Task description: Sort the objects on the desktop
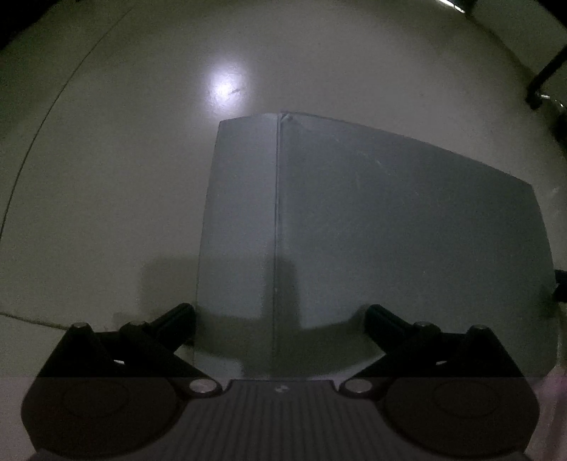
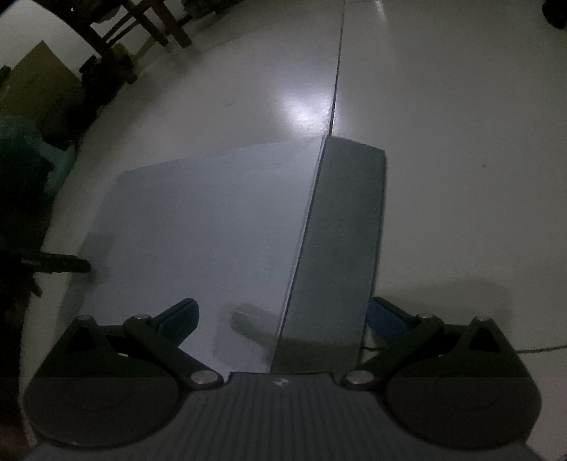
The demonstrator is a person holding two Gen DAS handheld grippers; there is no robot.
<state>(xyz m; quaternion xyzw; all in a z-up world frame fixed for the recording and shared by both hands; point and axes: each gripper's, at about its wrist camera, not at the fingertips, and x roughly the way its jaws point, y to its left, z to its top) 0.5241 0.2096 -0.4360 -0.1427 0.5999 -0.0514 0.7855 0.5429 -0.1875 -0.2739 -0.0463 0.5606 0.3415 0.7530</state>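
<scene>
A large grey box stands on the pale tiled floor and fills the middle of both views. In the left wrist view I see its narrow left side and broad top. My left gripper hangs open over the near left edge, with one finger beside the side wall and the other above the top. In the right wrist view the same box shows its top and its darker right side. My right gripper is open astride the near right edge, blue pads showing. Neither gripper holds anything.
Wooden chair legs, a brown carton and a green object stand at the far left in the right wrist view. A black ribbed part reaches in at the box's left edge. Dark furniture legs stand far right. Bare floor surrounds the box.
</scene>
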